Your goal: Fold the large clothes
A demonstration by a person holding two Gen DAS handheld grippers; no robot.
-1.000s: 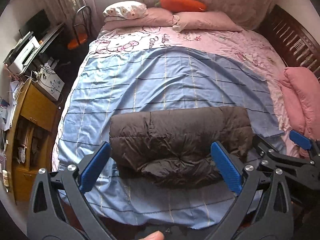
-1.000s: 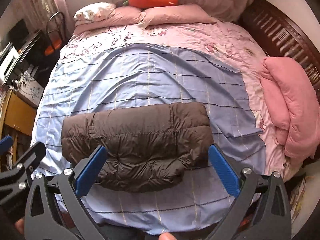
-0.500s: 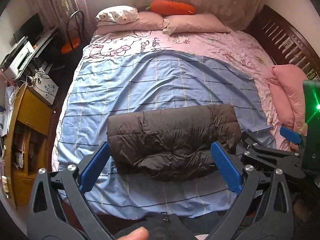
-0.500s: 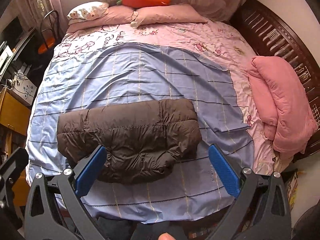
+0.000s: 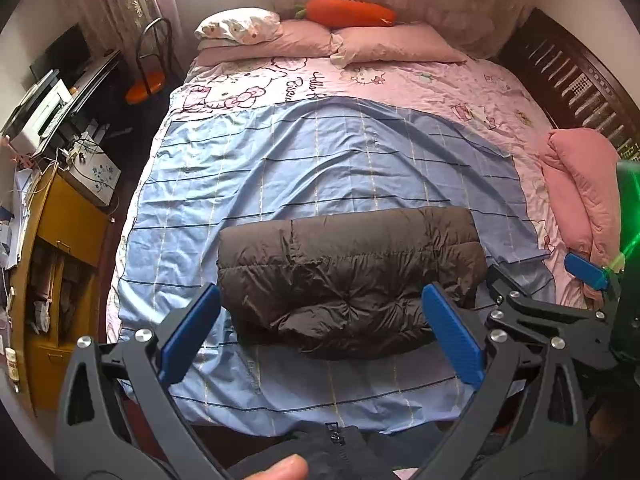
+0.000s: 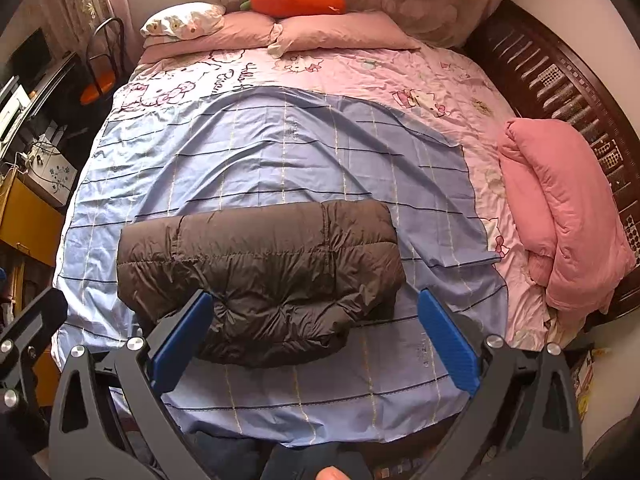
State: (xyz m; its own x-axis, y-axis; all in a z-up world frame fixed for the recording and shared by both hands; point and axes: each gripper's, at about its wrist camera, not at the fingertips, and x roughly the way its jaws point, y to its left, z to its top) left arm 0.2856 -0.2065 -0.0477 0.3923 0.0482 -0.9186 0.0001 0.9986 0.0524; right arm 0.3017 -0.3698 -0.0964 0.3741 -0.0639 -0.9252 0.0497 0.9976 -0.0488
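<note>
- Wide bed under a pink cartoon-print cover (image 5: 400, 88), with 2 pink pillows (image 6: 340, 34) at its head.
- Light-blue striped cotton sheet (image 5: 320, 168) spread over the bed's near half.
- Folded pink quilted blanket (image 6: 560, 200) at the bed's right edge.
- Dark brown puffy down jacket (image 5: 348, 276), folded into a compact bundle, lying on the blue sheet near the foot.
- Left gripper (image 5: 318, 334): blue-padded jaws spread wide, holding nothing, above the jacket.
- Right gripper (image 6: 314, 338): likewise wide apart and empty.
</note>
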